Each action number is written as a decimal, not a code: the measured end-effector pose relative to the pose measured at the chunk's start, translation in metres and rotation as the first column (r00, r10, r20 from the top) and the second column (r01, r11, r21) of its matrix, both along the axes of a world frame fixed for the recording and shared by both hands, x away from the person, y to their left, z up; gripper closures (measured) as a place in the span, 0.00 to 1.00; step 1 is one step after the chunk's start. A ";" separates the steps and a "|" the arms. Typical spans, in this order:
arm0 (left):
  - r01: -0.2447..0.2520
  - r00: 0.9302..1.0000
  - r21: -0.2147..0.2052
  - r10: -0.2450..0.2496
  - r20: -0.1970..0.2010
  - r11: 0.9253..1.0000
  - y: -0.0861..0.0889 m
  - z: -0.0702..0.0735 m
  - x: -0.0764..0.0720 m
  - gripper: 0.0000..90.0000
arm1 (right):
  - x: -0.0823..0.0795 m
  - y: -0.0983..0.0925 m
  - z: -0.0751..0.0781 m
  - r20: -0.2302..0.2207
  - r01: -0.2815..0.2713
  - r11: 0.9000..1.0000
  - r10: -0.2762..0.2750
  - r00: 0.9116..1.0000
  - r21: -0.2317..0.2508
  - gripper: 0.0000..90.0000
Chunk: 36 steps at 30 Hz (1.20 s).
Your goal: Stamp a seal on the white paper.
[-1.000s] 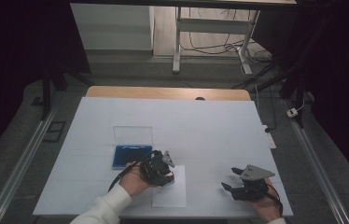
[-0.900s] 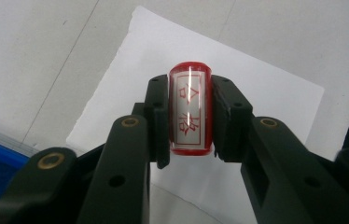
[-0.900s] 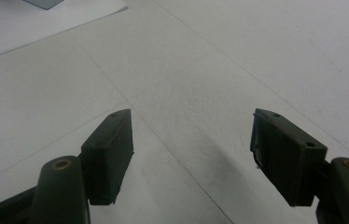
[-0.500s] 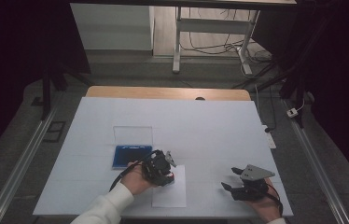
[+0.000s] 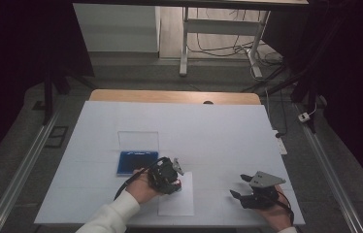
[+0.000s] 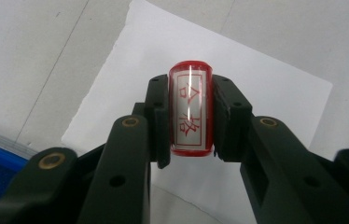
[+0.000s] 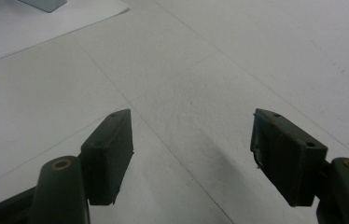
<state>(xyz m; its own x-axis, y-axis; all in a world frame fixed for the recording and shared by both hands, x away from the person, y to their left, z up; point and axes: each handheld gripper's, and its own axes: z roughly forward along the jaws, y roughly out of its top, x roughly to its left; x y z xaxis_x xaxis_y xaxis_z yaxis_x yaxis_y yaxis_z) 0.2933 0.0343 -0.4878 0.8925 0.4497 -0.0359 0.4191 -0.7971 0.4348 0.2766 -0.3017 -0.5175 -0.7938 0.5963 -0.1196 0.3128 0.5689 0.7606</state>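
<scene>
A white table (image 5: 218, 131) stands in a dim room, its top marked by thin straight lines.

Nearest the person, at the front edge, the right gripper (image 5: 240, 187) rests on the table, held in a hand. In the right gripper view its jaws stand wide apart with nothing between them, above bare white tabletop.

To its left, the left gripper (image 5: 178, 180) is held over a sheet of white paper (image 5: 177, 201) that lies near the front edge. Its jaws are closed tight on a red stamp (image 6: 190, 109), one pad on each long side. In the left gripper view the stamp is seen from its top end: a red body with a white label and red characters inside a red frame. The paper lies right under it; whether the stamp touches the paper cannot be told.

Just behind and left of that gripper lies a blue ink pad (image 5: 137, 162), and touching its far side is a clear lid (image 5: 138, 141).

Farther back a strip of wood (image 5: 170, 96) shows at the table's far edge. Beyond it are the grey floor, a white metal frame (image 5: 218, 29) and loose cables (image 5: 228, 46).
</scene>
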 end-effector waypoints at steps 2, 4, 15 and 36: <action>-0.001 1.000 0.000 0.001 0.000 1.000 0.000 0.000 0.000 0.78 | 0.000 0.000 0.000 0.002 -0.002 1.000 0.002 1.000 -0.002 0.33; -0.002 1.000 0.000 0.002 -0.002 1.000 0.000 0.000 0.000 0.78 | 0.000 0.000 0.000 0.002 -0.005 1.000 0.005 1.000 0.001 0.33; -0.007 1.000 -0.002 0.007 0.004 1.000 0.000 -0.001 -0.001 0.78 | 0.000 0.001 -0.001 -0.002 -0.004 1.000 0.004 1.000 0.001 0.32; -0.015 0.998 -0.094 0.020 0.053 0.995 0.012 0.010 -0.003 0.78 | 0.000 -0.002 -0.002 -0.006 0.006 1.000 -0.006 1.000 -0.003 0.32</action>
<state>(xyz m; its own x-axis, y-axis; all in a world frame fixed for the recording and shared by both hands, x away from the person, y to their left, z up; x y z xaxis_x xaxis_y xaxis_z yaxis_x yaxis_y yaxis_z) 0.2908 0.0462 -0.4775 0.8861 0.4625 -0.0312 0.4071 -0.7442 0.5296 0.2769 -0.3037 -0.5194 -0.7908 0.6008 -0.1166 0.3209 0.5693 0.7569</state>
